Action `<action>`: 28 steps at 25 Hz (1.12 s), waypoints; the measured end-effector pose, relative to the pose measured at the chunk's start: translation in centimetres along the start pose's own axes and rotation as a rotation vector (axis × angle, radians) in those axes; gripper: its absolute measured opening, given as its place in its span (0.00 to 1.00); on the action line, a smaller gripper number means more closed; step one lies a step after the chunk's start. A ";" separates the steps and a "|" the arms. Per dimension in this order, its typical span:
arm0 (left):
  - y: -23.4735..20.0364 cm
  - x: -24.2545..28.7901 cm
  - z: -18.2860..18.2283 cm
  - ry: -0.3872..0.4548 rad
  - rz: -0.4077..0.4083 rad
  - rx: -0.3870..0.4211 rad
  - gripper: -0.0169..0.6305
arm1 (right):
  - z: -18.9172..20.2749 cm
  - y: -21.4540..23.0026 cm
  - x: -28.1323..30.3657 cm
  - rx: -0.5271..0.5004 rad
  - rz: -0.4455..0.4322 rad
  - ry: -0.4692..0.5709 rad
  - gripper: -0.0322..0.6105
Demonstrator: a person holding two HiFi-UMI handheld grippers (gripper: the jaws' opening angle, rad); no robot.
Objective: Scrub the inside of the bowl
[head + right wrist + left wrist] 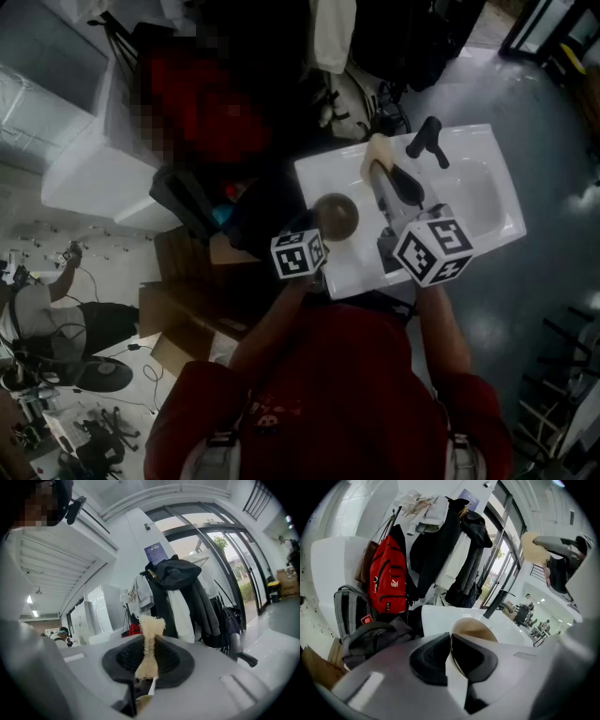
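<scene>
A brown bowl [337, 216] is held over the left part of the white sink [487, 211]. My left gripper [317, 234] is shut on its near rim. In the left gripper view the thin rim runs between the dark pads [429, 660] and the tan inside of the bowl [474, 629] shows beyond them. My right gripper [382, 176] is shut on a pale fibrous scrubber [377, 153], which sits to the right of the bowl and apart from it. In the right gripper view the scrubber [150, 637] sticks up from between the jaws.
A black faucet [427, 141] stands at the sink's far edge. Coats and a red backpack [386, 581] hang beyond the sink. Cardboard boxes [183, 309] and cables lie on the floor to the left. A person [42, 305] is at the far left.
</scene>
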State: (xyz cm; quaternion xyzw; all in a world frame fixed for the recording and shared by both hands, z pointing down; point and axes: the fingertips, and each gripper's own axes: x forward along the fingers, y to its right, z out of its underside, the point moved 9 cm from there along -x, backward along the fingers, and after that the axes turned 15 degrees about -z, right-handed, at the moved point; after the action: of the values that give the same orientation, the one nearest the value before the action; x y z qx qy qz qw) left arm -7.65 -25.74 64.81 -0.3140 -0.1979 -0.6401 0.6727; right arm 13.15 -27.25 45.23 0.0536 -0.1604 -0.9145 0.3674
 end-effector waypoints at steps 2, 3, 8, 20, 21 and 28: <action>-0.2 0.2 0.6 -0.020 -0.006 -0.006 0.06 | 0.2 0.0 -0.1 0.000 0.004 -0.007 0.13; -0.2 0.3 0.8 -0.027 -0.009 -0.009 0.06 | 0.3 0.0 -0.1 0.000 0.005 -0.011 0.13; -0.6 0.7 1.9 -0.062 -0.025 -0.020 0.06 | 0.8 -0.1 -0.2 0.005 0.009 -0.020 0.13; -0.9 1.1 2.4 -0.089 -0.038 -0.049 0.07 | 1.7 0.1 -0.3 0.020 0.013 -0.034 0.13; -0.9 1.2 2.4 -0.091 -0.039 -0.048 0.08 | 1.7 0.1 -0.3 0.022 0.014 -0.035 0.13; -1.0 1.3 2.7 -0.100 -0.026 -0.049 0.16 | 2.0 0.6 -0.5 0.032 0.023 -0.038 0.13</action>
State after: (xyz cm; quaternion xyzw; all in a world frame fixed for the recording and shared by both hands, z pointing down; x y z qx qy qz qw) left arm -8.09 -24.88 67.79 -0.3593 -0.2196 -0.6368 0.6459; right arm 13.46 -26.83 47.37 0.0403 -0.1823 -0.9084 0.3740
